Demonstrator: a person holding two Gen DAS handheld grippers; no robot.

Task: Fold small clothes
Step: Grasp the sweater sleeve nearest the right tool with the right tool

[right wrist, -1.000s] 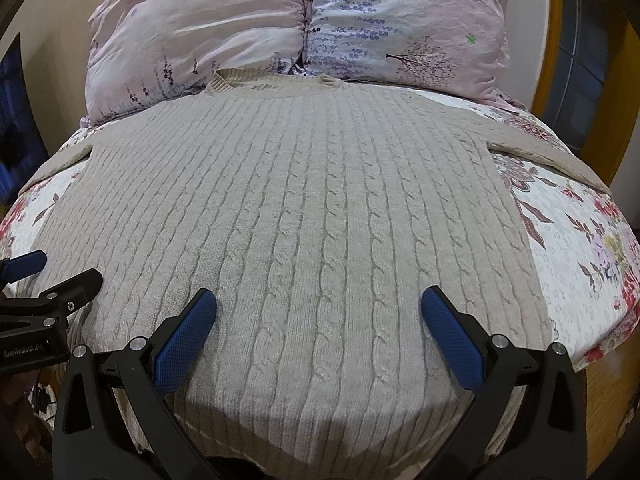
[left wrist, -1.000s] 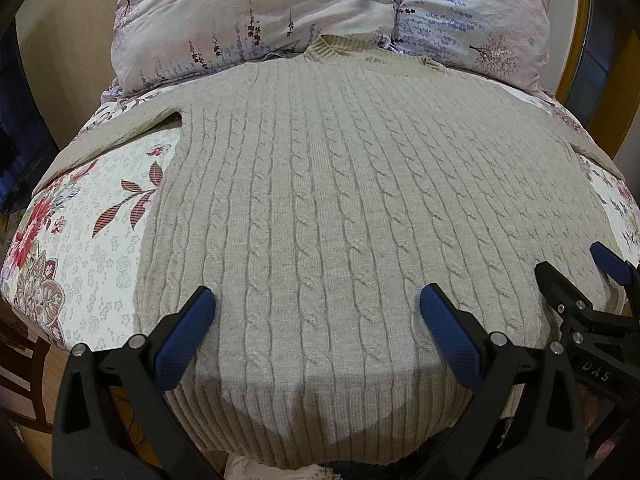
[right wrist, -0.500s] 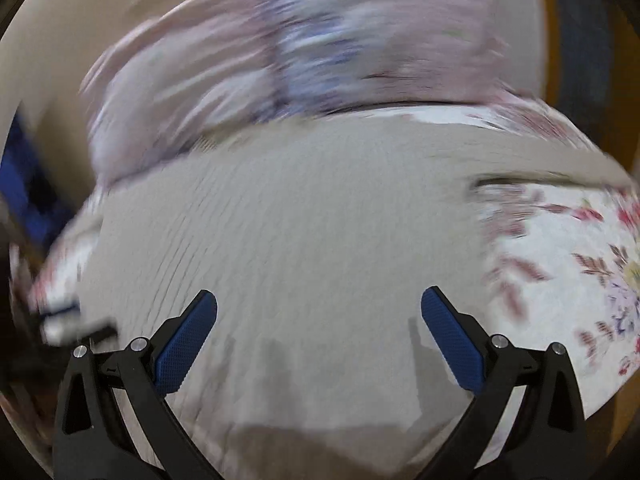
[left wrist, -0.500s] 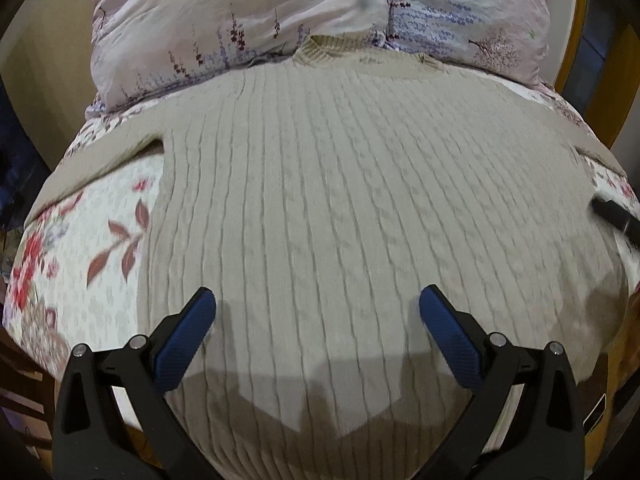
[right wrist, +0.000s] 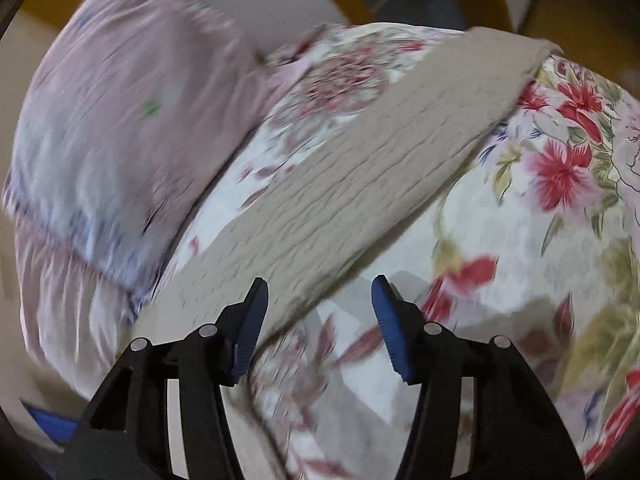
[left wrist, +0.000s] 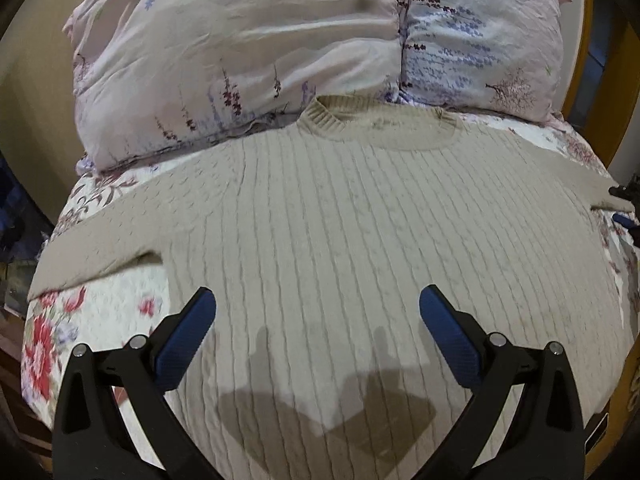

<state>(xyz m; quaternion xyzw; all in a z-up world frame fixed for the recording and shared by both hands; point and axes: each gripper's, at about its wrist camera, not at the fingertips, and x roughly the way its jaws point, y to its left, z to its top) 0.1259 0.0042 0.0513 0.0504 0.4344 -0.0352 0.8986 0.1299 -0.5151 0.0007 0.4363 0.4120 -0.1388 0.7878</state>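
A beige cable-knit sweater (left wrist: 360, 240) lies flat and face up on a floral bedspread (left wrist: 100, 320), collar (left wrist: 376, 124) toward the pillows, both sleeves spread out. My left gripper (left wrist: 318, 320) is open and empty, hovering over the sweater's lower body. My right gripper (right wrist: 320, 312) is open and empty, just above the sweater's right sleeve (right wrist: 360, 168), which runs diagonally up to its cuff (right wrist: 516, 52). The right gripper's tip shows small at the far right edge of the left wrist view (left wrist: 622, 200), beside that sleeve.
Two pale floral pillows (left wrist: 260, 60) lean at the head of the bed, one also seen in the right wrist view (right wrist: 120, 128). The bedspread (right wrist: 540, 240) drops off at the bed's edges. A wooden frame (left wrist: 588, 60) stands at the right.
My left gripper moved forward up the sweater. My right gripper swung fast to the right, from over the sweater's body to the right sleeve, and its jaws have narrowed somewhat.
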